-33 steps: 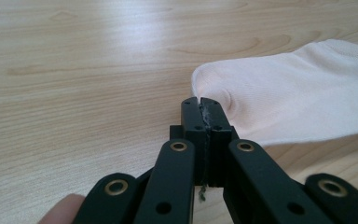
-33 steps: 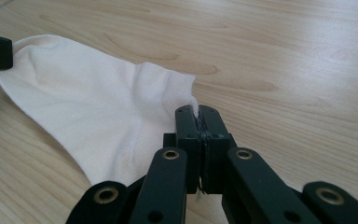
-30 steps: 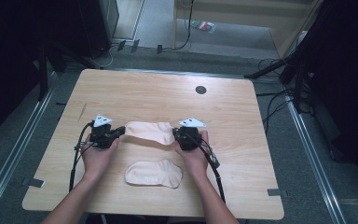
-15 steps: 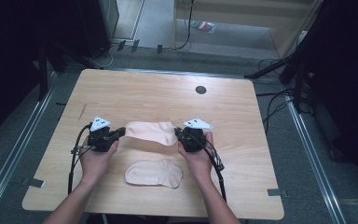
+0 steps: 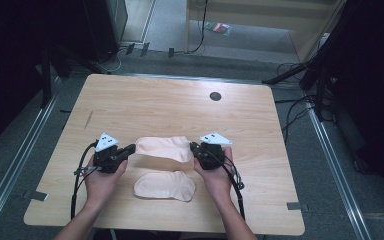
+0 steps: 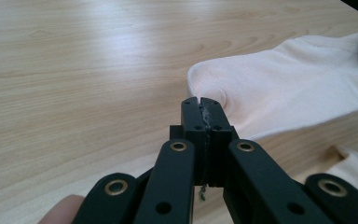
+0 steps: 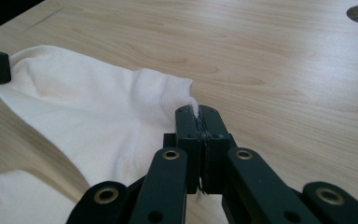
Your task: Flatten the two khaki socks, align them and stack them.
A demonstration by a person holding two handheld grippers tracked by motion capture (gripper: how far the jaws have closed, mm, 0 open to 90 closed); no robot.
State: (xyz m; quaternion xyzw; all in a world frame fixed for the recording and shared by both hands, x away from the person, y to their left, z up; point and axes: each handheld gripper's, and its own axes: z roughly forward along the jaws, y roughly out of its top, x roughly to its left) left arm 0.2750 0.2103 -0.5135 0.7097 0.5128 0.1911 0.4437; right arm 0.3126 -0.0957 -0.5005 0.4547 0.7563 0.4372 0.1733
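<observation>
Pale wooden table is seen under both tools. At the left, the left gripper is closed on one end of the upper sock; the right gripper is closed on the other end, so the sock is held stretched above the lower sock.

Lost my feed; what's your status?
Left gripper and right gripper both shut on far sock, stretched between. Near sock lies flat below. Nothing obstructing.
</observation>
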